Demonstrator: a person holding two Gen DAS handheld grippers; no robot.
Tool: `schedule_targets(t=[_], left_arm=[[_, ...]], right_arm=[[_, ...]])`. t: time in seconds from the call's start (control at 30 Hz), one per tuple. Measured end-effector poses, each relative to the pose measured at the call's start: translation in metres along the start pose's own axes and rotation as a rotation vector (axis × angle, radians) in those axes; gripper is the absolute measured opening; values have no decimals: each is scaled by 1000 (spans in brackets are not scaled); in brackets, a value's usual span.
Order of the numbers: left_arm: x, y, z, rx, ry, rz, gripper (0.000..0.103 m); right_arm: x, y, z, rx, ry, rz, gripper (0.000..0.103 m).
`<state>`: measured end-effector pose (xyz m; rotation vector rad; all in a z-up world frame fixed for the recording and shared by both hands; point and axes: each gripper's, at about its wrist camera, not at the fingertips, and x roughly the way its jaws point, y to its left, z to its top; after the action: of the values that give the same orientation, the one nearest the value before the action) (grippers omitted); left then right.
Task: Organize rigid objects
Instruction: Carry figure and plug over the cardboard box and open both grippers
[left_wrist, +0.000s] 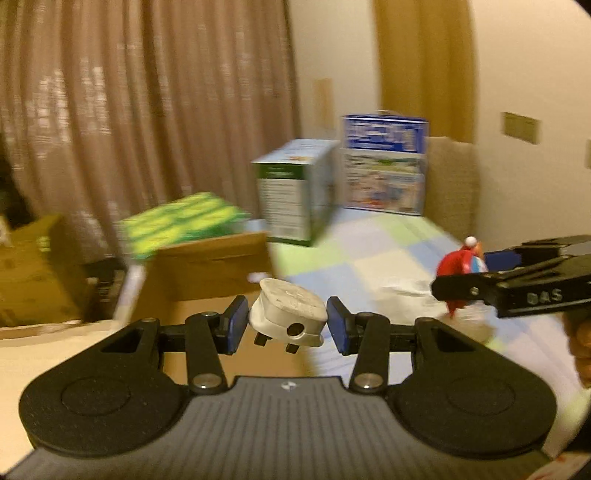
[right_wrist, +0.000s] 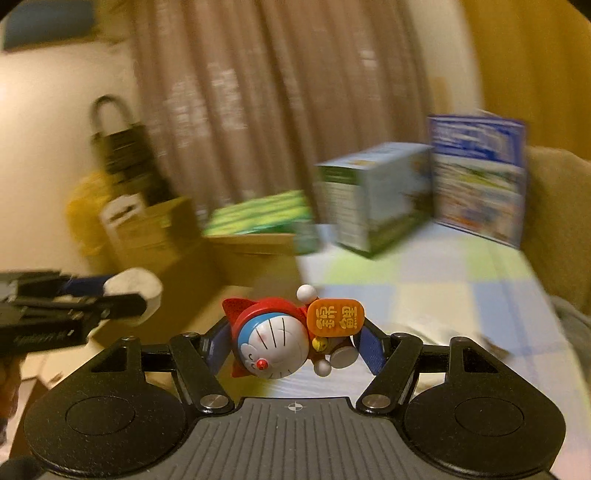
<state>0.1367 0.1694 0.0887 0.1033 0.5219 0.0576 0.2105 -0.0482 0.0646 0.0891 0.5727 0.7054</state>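
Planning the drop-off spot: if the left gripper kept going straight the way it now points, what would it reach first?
Likely the open brown cardboard box, just beyond the white plug held in the left gripper. The frame is blurred, so depth is uncertain; the green-and-white carton stands further back.

One plug (left_wrist: 288, 314), one figurine (right_wrist: 277, 343), two grippers (left_wrist: 288, 325).

blurred: boxes (left_wrist: 295, 192), curtain (right_wrist: 258, 110) | cut off: right hand-held gripper (left_wrist: 454, 291) body at frame edge
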Motion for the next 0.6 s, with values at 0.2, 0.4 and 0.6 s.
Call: schedule_targets(t=[0.2,0.4,0.6], left_arm=[[13,66,-10,-37,53,68,41],[28,93,-35,-96,97,54,41],[38,100,-52,-127,117,44,41]], right_arm=[[72,65,10,-126,54,132,67],[123,93,-4,-190,140,158,67],[143,97,-17,-224,181,139,67]])
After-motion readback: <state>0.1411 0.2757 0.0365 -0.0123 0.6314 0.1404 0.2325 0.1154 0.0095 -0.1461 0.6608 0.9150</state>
